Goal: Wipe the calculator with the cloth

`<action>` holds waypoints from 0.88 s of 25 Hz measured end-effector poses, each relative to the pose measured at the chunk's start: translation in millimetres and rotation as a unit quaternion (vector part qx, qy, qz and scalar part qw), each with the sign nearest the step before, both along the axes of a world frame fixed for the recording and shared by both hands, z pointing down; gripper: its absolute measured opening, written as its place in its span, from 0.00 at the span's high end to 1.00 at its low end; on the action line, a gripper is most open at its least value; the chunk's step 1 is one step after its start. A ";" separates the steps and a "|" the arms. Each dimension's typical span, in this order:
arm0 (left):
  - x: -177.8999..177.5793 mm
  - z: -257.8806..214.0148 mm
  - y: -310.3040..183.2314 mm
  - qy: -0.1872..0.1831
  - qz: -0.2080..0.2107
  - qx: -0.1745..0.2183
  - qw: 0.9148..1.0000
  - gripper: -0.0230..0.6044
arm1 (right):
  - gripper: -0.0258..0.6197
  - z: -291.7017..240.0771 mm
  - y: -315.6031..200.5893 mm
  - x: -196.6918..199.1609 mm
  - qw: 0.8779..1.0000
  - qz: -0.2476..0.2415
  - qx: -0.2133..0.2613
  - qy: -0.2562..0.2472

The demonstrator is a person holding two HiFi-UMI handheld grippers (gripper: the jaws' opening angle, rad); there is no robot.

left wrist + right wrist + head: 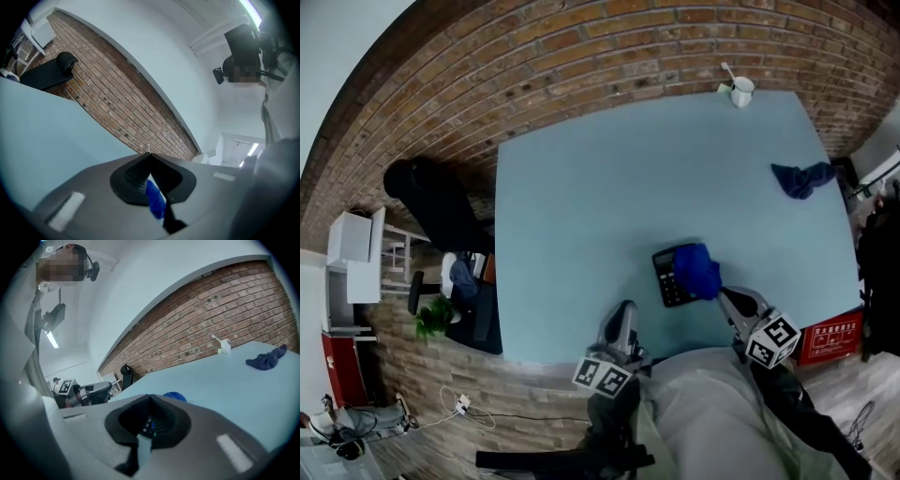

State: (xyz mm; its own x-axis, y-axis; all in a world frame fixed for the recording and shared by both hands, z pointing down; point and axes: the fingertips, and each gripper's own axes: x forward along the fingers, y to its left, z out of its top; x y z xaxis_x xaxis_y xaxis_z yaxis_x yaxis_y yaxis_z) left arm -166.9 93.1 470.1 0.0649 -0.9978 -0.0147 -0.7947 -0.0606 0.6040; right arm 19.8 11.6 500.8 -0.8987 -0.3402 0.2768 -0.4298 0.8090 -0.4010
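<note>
A black calculator (671, 277) lies near the table's front edge, and a bright blue cloth (698, 270) is bunched on its right half. My right gripper (724, 293) is shut, with its tips just at the cloth's near right edge. In the right gripper view the shut jaws (150, 397) meet with the cloth (175, 396) showing just past them and calculator keys (148, 423) visible through the slit. My left gripper (625, 311) hovers at the table's front edge, left of the calculator and apart from it. It is shut (149, 154) and holds nothing.
A second, darker blue cloth (802, 178) lies crumpled at the table's right side. A white cup (742, 91) with a stick in it stands at the far edge. A brick wall (581, 66) lies beyond the pale blue table (600, 206). A dark chair (436, 202) stands to the left.
</note>
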 end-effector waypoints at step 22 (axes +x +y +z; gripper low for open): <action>9.2 28.0 -5.8 0.056 0.007 -0.035 0.998 0.96 | 0.96 21.0 5.0 5.2 0.999 -0.007 -0.044 0.018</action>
State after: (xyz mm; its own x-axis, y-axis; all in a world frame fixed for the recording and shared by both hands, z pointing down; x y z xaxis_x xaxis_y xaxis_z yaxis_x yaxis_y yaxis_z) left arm -157.7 87.3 498.1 0.0815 -0.9956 0.0462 -0.7207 -0.0269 0.6927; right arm 25.1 16.6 521.9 -0.8921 -0.3006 0.3373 -0.4340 0.7778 -0.4546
